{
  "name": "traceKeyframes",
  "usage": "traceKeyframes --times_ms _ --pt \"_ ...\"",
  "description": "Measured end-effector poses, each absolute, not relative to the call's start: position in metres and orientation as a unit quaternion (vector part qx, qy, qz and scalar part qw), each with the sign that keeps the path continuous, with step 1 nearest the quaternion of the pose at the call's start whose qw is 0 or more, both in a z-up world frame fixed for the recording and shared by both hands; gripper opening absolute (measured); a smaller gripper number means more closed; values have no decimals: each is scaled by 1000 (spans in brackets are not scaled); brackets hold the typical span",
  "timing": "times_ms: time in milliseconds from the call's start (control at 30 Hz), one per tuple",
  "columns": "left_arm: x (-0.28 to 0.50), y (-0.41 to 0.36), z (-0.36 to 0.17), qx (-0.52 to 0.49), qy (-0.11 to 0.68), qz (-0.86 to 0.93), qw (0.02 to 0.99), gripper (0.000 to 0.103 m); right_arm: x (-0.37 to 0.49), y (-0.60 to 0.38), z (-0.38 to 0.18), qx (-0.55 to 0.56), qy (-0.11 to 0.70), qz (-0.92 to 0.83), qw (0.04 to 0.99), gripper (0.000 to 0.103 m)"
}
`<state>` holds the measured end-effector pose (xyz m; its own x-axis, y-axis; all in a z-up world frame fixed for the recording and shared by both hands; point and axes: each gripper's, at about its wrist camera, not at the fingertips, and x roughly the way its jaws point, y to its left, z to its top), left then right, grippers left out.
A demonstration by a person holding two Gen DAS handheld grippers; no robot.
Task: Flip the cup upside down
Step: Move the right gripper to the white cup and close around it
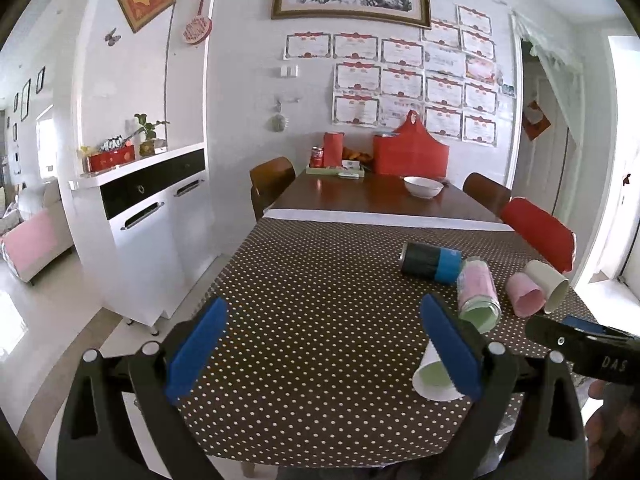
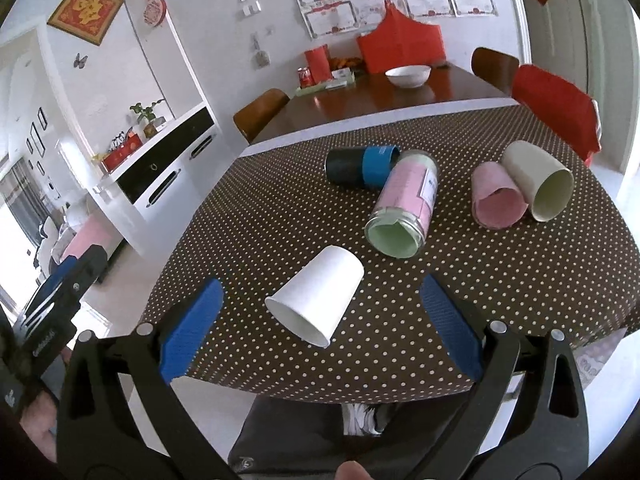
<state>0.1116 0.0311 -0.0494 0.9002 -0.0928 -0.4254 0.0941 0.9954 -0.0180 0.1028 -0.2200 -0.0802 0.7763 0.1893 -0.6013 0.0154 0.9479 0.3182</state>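
A white paper cup point(image 2: 316, 296) lies on its side on the dotted tablecloth point(image 2: 280, 216), mouth toward me. My right gripper point(image 2: 320, 320) is open, its blue fingers point(image 2: 188, 332) on either side of the cup and apart from it. In the left wrist view the same cup point(image 1: 434, 376) lies partly behind the right blue finger point(image 1: 450, 344) of my open, empty left gripper point(image 1: 320, 344). Several other cups lie on their sides: a black and blue one point(image 2: 360, 166), a pink-labelled jar point(image 2: 404, 204), a pink cup point(image 2: 496, 196), a cream cup point(image 2: 538, 184).
The table's front edge point(image 2: 320, 392) is close below the white cup. A white bowl point(image 2: 408, 74), red bags point(image 2: 400, 46) and a can point(image 2: 306, 76) stand on the far bare wood. A red-covered chair point(image 2: 556, 108) is at the right, a white cabinet point(image 2: 168, 172) at the left.
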Motion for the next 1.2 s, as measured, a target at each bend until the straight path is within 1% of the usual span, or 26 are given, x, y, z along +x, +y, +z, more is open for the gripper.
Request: traceKeyframes --times_ms 267,600,667,800,1100,1200 --pt "116 35 -49 10 214 -45 976 96 119 -213 -82 158 353 56 920 97" --pt "124 45 -56 15 218 -45 975 96 176 -214 -113 238 456 83 854 96" --pt "127 48 -60 12 223 -46 974 96 188 -214 -120 244 479 79 840 93" --pt "133 55 -70 7 233 -49 971 96 207 -212 -134 250 514 73 817 90" --pt "144 63 -86 3 251 -54 967 96 239 -207 -154 243 557 47 793 80" --pt "146 67 -90 -1 256 -52 965 96 246 -208 -162 247 572 38 781 74"
